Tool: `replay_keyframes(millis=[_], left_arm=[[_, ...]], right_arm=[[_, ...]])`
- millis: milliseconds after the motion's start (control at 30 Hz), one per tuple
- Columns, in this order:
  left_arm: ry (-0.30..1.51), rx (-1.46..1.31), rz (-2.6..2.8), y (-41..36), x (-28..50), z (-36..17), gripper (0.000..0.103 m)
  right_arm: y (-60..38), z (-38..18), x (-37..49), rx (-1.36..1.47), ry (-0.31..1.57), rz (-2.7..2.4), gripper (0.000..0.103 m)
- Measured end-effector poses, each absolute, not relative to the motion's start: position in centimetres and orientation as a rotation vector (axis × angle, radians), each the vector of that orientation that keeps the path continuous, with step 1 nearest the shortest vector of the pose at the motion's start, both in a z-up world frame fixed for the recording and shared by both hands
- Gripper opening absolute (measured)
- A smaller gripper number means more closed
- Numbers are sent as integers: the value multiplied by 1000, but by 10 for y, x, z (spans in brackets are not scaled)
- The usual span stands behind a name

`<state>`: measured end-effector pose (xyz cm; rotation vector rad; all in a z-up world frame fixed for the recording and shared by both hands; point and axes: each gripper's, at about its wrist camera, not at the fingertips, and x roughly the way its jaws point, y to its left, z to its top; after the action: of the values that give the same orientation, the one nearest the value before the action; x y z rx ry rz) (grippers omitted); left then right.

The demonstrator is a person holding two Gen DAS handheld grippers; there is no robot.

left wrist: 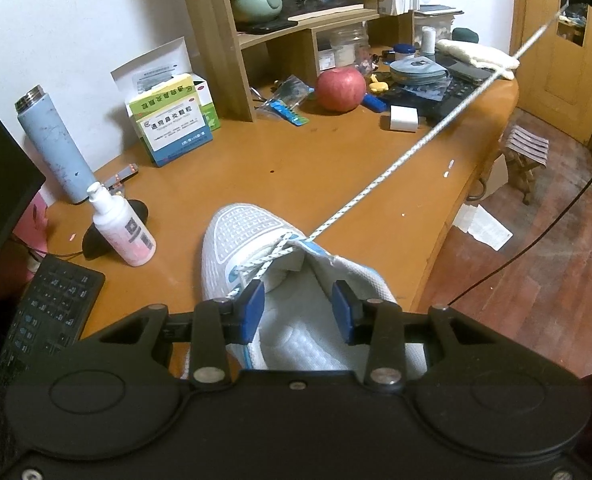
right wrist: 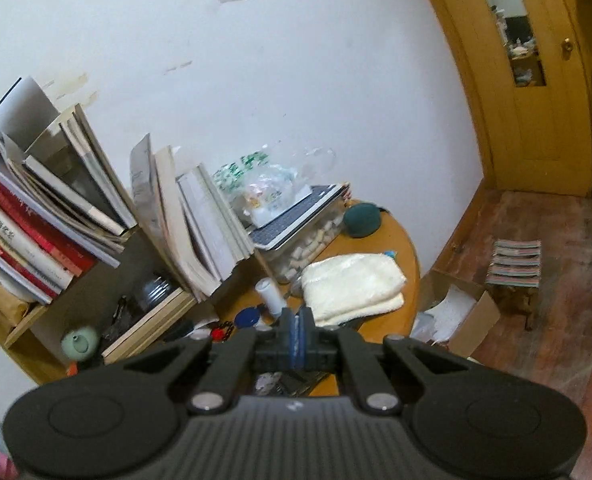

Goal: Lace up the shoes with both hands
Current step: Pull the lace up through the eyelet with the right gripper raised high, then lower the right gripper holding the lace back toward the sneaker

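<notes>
Shoe sitting under the left hand-held gripper
Its half-open pads are straddling the white shoe; the right hand-held gripper, closed, is pulling the lace taut.

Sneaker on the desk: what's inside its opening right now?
Inside the sneaker only its pale quilted lining shows, with the left gripper straddling the opening, pads apart. The toe interior is hidden under the tongue and laces.
</notes>
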<state>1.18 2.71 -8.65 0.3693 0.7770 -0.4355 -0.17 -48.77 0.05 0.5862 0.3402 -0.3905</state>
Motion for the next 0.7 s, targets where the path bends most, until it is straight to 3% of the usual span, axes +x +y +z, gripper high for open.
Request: replay_keyframes(millis=[400, 700], left_arm=[[783, 372, -460, 30, 13, -85, 38], [780, 358, -463, 36, 11, -78, 41]], right_arm=[[-421, 30, 14, 515, 329, -41, 3], [-290, 24, 50, 335, 466, 357, 3]])
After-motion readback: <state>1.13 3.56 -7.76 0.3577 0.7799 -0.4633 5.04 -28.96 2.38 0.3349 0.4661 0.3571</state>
